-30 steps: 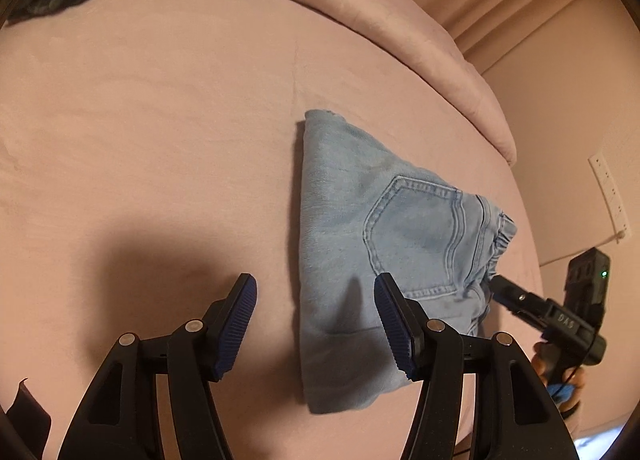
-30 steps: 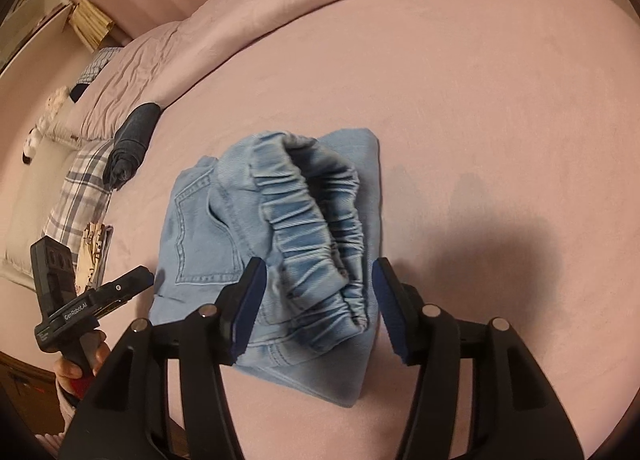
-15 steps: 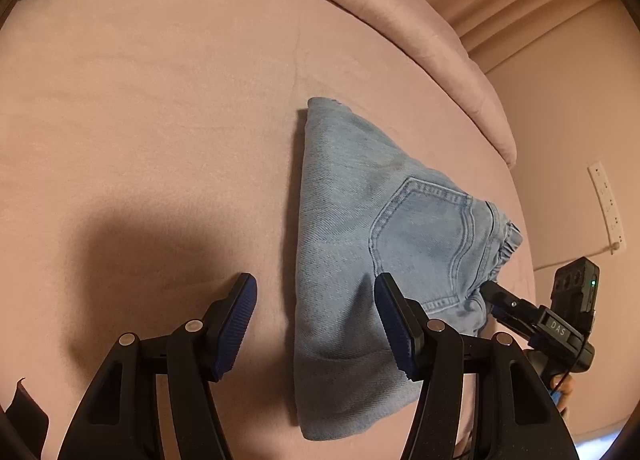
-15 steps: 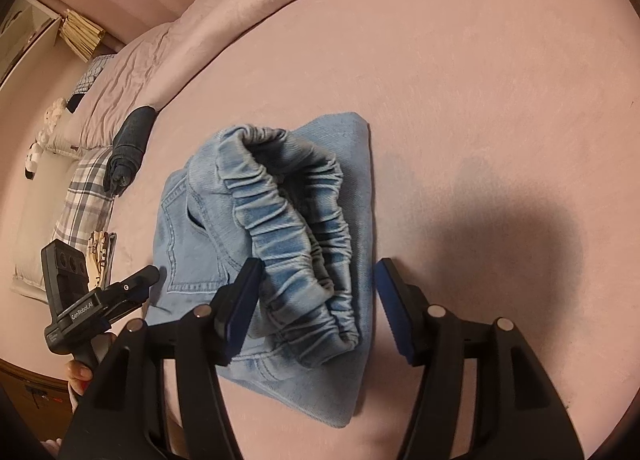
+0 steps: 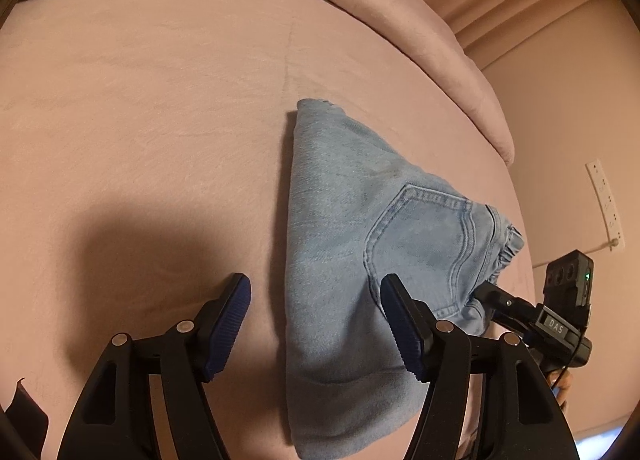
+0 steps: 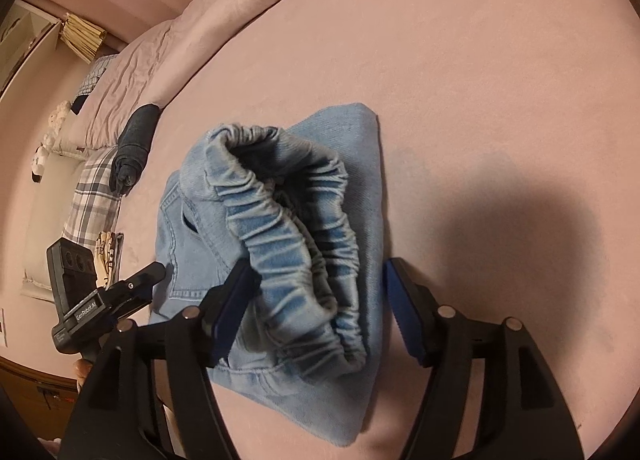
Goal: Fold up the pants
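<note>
On the pink bed [image 5: 140, 107], left to right. Left wrist view: left tongs [image 5: 316, 324] spread wide, holding nothing, hovering over the near end of the folded pants [image 5: 352, 244]. Left blue pad [image 5: 230, 320] sits over bare sheet; right pad [image 5: 400, 324] sits over the denim, just below the back pocket [image 5: 424, 236]. Cannot tell whether either pad touches cloth. The pants are a light-blue denim bundle lying flat on the sheet, right of centre, pocket side up, elastic waistband [image 5: 508, 248] at the far-right end. Right tongs [image 5: 486, 294] come in at that waistband end from the right; in this view only the tip shows, against the denim edge. Wall outlet strip [image 5: 606, 203] at far right.

Right wrist view: left tongs [image 6: 154, 274] at lower left, tip just beside the pocket end of the pants [image 6: 340, 147]. Rolled dark garment [image 6: 134, 147] lies well apart up-left, near a plaid cloth [image 6: 90, 195] at the bed's edge. Centre: the gathered waistband [image 6: 296, 252] stands bunched up, its opening gaping, on top of the folded denim. Right tongs [image 6: 320, 300] spread open, straddling the waistband: left pad [image 6: 234, 306] touching or just beside the gathered elastic, right pad [image 6: 404, 316] clear of it, at the denim's right edge. Not pinching anything.
</note>
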The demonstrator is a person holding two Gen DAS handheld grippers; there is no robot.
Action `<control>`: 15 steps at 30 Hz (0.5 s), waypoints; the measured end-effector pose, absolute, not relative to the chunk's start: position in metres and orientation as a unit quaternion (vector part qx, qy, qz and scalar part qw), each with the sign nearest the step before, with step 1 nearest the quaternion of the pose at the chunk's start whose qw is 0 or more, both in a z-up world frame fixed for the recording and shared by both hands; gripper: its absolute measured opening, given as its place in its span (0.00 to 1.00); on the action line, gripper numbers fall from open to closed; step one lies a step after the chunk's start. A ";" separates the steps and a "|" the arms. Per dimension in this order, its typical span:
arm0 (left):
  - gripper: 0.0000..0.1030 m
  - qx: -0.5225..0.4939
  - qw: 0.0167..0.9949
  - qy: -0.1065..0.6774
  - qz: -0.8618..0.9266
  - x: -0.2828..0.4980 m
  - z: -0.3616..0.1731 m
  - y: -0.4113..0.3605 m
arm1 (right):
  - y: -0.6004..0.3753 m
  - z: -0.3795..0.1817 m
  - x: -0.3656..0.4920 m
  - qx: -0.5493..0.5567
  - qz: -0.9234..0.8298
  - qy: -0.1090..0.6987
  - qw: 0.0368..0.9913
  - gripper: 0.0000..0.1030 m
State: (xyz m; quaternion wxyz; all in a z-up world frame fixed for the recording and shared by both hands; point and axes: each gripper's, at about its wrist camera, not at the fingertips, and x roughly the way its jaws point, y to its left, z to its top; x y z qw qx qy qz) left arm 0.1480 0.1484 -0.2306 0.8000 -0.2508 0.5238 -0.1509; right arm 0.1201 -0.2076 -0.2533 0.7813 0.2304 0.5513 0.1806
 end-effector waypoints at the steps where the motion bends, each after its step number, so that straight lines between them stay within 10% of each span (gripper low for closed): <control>1: 0.65 -0.253 0.799 0.523 -0.153 0.149 -0.231 0.149 | -0.206 -0.253 0.121 0.228 0.182 0.551 0.782 0.66; 15: 0.65 -0.263 0.795 0.513 -0.188 0.160 -0.235 0.144 | -0.188 -0.258 0.145 0.198 0.216 0.549 0.783 0.82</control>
